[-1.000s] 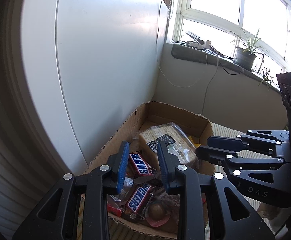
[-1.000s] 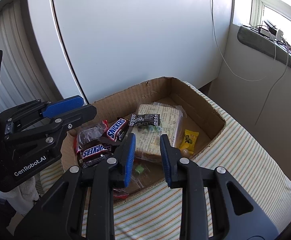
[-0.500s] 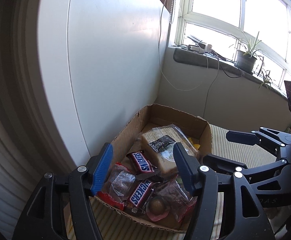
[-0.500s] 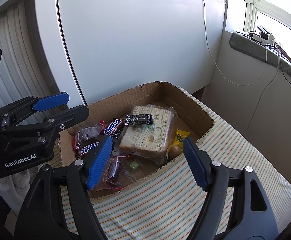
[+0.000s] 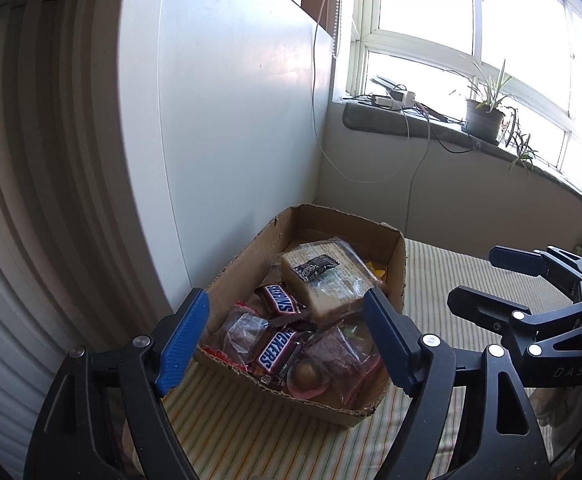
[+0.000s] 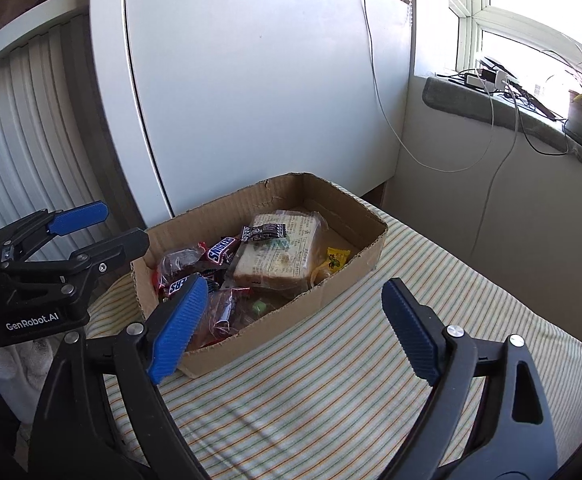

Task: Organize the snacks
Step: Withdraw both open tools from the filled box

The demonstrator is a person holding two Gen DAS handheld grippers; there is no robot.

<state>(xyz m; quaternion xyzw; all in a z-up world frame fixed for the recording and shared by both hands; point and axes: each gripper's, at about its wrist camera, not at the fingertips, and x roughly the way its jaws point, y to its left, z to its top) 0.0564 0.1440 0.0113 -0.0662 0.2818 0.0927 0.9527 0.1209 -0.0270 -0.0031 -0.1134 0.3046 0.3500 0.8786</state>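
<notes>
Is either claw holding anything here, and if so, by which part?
Nothing is held. The left claw and the right claw are both opening, with empty air between their pads; the snacks all lie in the cardboard box.

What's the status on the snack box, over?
Left gripper and right gripper opening, nothing between jaws. Snacks all in cardboard box on striped cloth. Nothing in the way.
</notes>
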